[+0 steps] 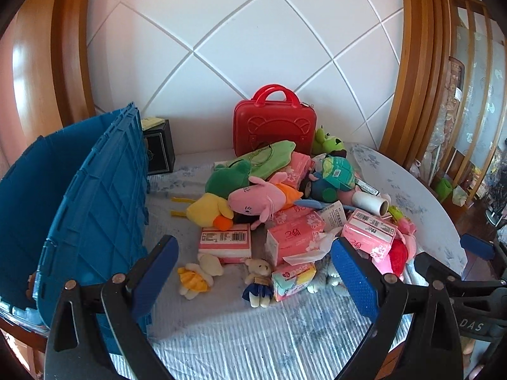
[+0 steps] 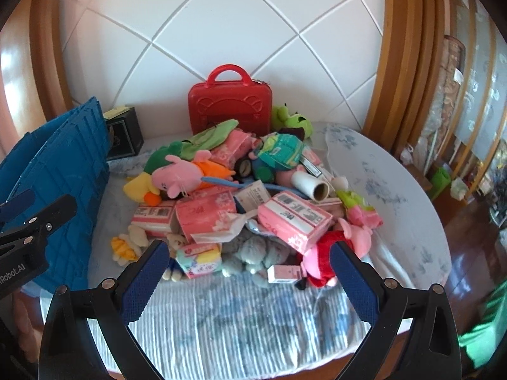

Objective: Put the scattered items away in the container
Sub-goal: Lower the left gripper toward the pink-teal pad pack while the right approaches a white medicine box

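Note:
A heap of plush toys and pink tissue packs lies on the covered table. It holds a pink pig plush (image 1: pixel 258 198) (image 2: pixel 177 177), a yellow duck (image 1: pixel 209 210), a grey bear (image 2: pixel 256 253) and pink packs (image 1: pixel 293 232) (image 2: pixel 294 221). A blue crate (image 1: pixel 79 196) (image 2: pixel 60 174) stands open at the left. My left gripper (image 1: pixel 253 272) is open and empty, above two small bears (image 1: pixel 258 281). My right gripper (image 2: pixel 247 269) is open and empty before the heap.
A red toy case (image 1: pixel 275 126) (image 2: pixel 229 107) leans on the white padded wall behind the heap. A black box (image 1: pixel 158 150) sits by the crate. A cardboard roll (image 2: pixel 312 185) lies on the right. The table's edge (image 2: pixel 437 221) curves at the right.

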`<state>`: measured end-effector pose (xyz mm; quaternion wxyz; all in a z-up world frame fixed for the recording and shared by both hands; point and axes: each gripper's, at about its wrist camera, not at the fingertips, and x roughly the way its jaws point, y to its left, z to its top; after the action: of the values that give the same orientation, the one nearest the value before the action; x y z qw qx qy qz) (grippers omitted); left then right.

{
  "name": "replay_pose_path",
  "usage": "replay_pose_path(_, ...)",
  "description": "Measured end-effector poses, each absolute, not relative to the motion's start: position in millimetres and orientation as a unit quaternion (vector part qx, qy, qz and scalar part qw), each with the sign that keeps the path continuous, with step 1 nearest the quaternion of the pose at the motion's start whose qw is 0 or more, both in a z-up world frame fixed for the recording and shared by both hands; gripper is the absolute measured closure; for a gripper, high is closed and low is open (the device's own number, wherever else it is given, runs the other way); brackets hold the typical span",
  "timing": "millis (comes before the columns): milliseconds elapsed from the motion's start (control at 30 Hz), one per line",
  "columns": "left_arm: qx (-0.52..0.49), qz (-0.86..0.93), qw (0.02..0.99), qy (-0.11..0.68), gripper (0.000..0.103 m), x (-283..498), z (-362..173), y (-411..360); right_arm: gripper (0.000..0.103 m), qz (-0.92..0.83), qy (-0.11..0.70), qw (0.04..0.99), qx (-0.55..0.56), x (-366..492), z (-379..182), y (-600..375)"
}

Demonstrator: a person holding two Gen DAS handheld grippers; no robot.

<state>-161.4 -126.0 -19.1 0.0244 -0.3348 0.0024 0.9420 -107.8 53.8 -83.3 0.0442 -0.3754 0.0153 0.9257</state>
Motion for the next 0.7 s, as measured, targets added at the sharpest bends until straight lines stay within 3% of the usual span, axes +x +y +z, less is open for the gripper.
replay_pose_path(300, -0.392, 0.919, 0.034, 0.021, 0.005, -186, -80, -97, 0.000, 0.896, 0.039, 0.068, -0.437, -123, -143, 111)
replay_pose_path(700, -0.465, 0.885, -0.011, -0.012, 0.010, -228, -177, -37, 0.000, 0.860, 0.024, -0.020, -0.509, -173, -221, 174)
